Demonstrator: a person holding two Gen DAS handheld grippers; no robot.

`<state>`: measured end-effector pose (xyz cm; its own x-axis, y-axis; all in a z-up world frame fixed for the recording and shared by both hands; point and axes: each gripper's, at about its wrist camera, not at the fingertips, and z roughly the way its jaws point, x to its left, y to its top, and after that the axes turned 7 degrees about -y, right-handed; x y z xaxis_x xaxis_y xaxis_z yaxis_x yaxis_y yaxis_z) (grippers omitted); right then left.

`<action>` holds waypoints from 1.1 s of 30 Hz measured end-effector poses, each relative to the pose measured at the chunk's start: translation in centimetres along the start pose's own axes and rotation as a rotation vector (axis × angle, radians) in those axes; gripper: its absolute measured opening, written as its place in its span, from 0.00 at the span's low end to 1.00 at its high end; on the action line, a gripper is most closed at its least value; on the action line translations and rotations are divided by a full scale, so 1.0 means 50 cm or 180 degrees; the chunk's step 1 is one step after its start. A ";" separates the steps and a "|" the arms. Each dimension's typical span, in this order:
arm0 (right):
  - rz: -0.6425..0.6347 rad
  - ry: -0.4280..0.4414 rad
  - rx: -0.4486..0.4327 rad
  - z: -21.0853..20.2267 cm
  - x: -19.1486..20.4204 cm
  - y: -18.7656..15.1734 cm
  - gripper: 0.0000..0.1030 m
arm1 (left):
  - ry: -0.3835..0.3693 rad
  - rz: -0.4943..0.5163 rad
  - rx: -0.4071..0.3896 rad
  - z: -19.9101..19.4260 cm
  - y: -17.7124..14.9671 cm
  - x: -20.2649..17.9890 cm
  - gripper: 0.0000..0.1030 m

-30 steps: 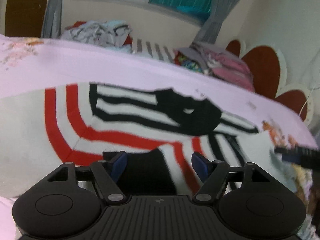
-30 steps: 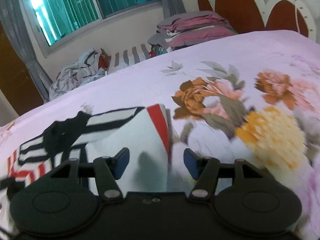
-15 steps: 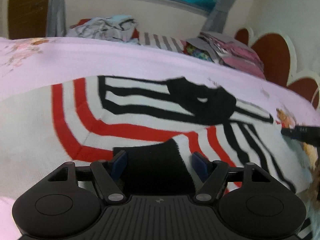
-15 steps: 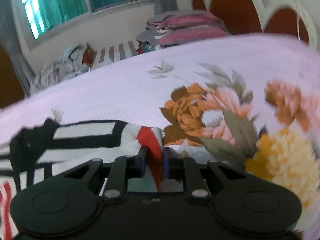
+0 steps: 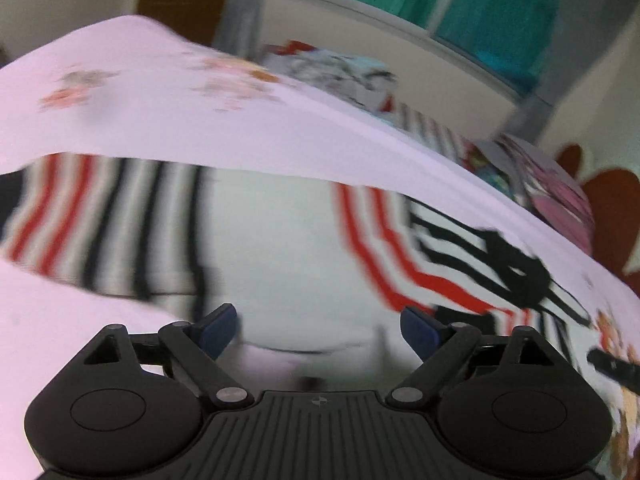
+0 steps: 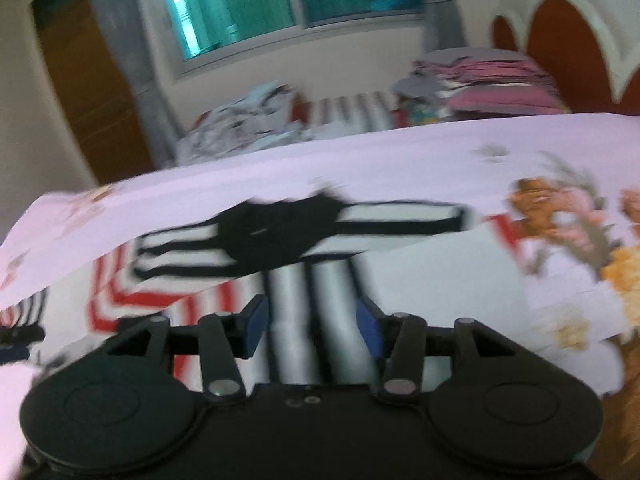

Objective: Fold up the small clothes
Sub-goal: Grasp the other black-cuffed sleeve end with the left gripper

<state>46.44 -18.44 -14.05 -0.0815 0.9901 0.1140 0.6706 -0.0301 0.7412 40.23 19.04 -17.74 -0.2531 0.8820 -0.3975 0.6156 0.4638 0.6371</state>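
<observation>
A small white top (image 5: 288, 248) with red and black stripes and a black collar (image 5: 516, 272) lies spread on the pink floral bedsheet (image 5: 160, 120). My left gripper (image 5: 320, 330) is open, low over the garment's white lower part and hem. In the right wrist view the same top (image 6: 304, 280) lies with its black collar (image 6: 280, 232) ahead. My right gripper (image 6: 312, 326) is open, over black-and-white striped fabric, holding nothing. Both views are blurred by motion.
A loose heap of clothes (image 6: 244, 128) and a folded pile of pink and grey clothes (image 6: 492, 80) lie at the bed's far edge under the window (image 6: 280, 0). The red scalloped headboard (image 6: 560, 48) is at the right.
My right gripper, shut on the sleeve's red-striped edge half a second ago, has opened and swung left over the garment. My left gripper has shifted left toward the hem, still open.
</observation>
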 end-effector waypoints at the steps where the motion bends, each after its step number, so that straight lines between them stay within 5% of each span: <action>1: -0.0054 0.0038 0.0018 0.002 0.023 -0.002 0.47 | 0.0055 -0.0079 -0.0023 -0.009 0.003 0.028 0.85; 14: -0.0438 0.0362 0.0144 0.066 0.257 -0.025 0.46 | 0.0550 -0.0874 -0.0302 -0.074 0.017 0.312 0.85; 21: -0.0534 0.0296 0.0181 0.091 0.292 -0.031 0.46 | 0.0426 -0.1185 -0.0590 -0.055 0.023 0.392 0.84; 25: -0.0500 0.0231 0.0268 0.113 0.292 -0.035 0.46 | 0.0453 -0.1298 -0.0829 -0.034 0.034 0.408 0.64; 30: -0.0492 0.0203 0.0302 0.120 0.291 -0.040 0.45 | 0.0432 -0.1609 -0.0929 -0.027 0.044 0.454 0.12; 33: -0.0498 0.0137 0.0253 0.119 0.284 -0.041 0.45 | 0.0376 -0.1558 -0.0976 -0.025 0.052 0.447 0.07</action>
<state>48.27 -3.49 -17.87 -0.2199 0.9750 0.0308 0.7033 0.1366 0.6976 35.24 40.04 -24.16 -0.5455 0.5545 -0.6285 0.1668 0.8067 0.5669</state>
